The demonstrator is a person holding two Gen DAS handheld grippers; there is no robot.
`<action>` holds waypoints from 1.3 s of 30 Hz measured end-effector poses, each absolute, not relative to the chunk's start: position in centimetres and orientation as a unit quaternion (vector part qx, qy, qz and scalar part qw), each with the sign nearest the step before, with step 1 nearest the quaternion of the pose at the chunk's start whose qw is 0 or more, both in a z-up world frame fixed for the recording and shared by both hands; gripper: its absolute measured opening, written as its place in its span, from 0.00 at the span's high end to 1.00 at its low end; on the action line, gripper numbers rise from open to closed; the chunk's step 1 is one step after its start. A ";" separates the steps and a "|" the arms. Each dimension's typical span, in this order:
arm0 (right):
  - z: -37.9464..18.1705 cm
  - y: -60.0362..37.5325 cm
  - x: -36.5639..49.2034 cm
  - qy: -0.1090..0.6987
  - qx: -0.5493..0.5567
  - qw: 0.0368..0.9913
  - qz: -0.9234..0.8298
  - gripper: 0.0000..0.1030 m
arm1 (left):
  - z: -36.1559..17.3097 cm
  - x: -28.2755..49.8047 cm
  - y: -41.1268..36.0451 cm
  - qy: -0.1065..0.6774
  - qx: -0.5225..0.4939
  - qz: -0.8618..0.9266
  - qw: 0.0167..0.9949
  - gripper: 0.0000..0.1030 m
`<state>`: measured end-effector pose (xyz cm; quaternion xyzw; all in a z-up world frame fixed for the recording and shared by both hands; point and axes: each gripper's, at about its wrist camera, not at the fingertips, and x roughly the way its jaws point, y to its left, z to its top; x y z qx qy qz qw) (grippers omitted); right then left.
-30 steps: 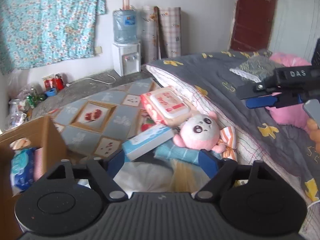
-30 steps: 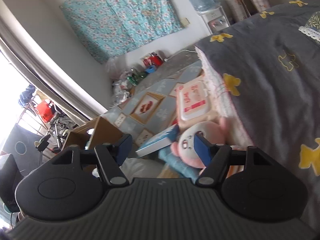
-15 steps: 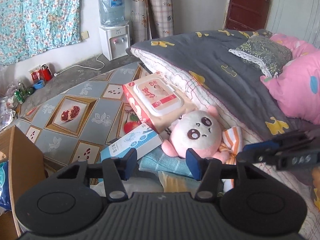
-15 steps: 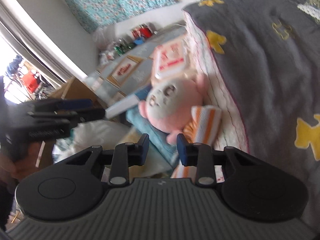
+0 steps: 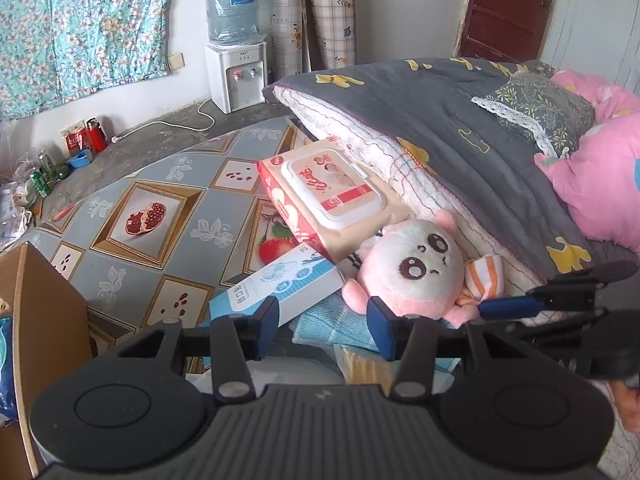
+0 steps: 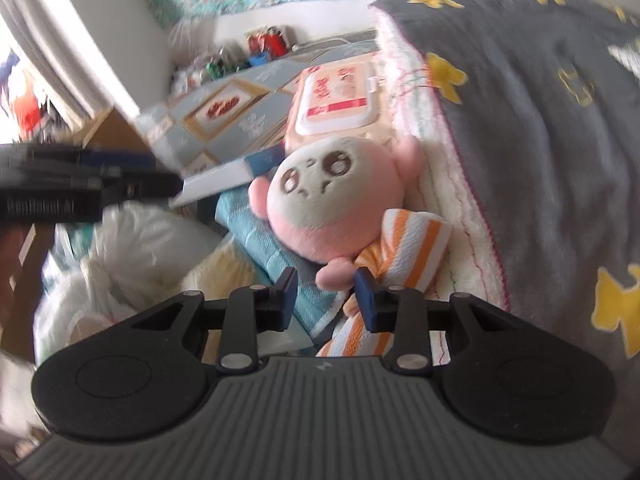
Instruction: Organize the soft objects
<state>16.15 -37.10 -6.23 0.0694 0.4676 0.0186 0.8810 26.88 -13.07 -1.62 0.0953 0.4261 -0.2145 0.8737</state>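
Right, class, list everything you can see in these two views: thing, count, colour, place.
Plush toy: one, pink and white, on the pile beside the bed.
Wet wipes pack: one, red and cream, behind the toy.
Tissue box: one, blue and white, left of the toy.
Striped cloth: one, orange and white, beside the toy.
Folded towel: one, teal, under the toy.
Quilt: one, grey with yellow shapes, on the bed.
Water dispenser: one, white, by the wall.
Cardboard box: one, brown, left edge.
Left gripper: one, black, closing, nothing between.
Right gripper: one, black, opening, toy's foot between.
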 end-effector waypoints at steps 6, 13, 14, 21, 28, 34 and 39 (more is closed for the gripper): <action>-6.6 -35.7 16.5 0.466 0.002 0.885 0.003 0.87 | -1.5 26.6 -12.1 0.426 0.087 -0.209 0.876 0.52; -3.9 -37.6 14.9 0.433 0.047 0.900 0.004 0.90 | -1.1 26.0 -11.5 0.422 0.089 -0.217 0.876 0.52; -3.2 -37.8 14.6 0.425 0.050 0.904 0.002 0.90 | -1.1 25.9 -11.5 0.421 0.089 -0.219 0.876 0.52; 1.2 -40.0 12.6 0.362 0.039 0.931 -0.022 0.97 | -0.8 25.1 -12.8 0.415 0.102 -0.244 0.870 0.51; -0.5 -44.2 11.9 0.382 0.147 0.912 -0.011 0.94 | -2.3 24.1 -16.0 0.427 0.163 -0.292 0.840 0.39; -0.6 -42.5 12.0 0.365 0.164 0.915 0.050 0.67 | -3.0 24.4 -17.6 0.424 0.206 -0.288 0.834 0.40; -1.5 -39.8 14.2 0.362 0.104 0.925 0.040 0.54 | -3.1 24.8 -17.4 0.425 0.209 -0.283 0.834 0.41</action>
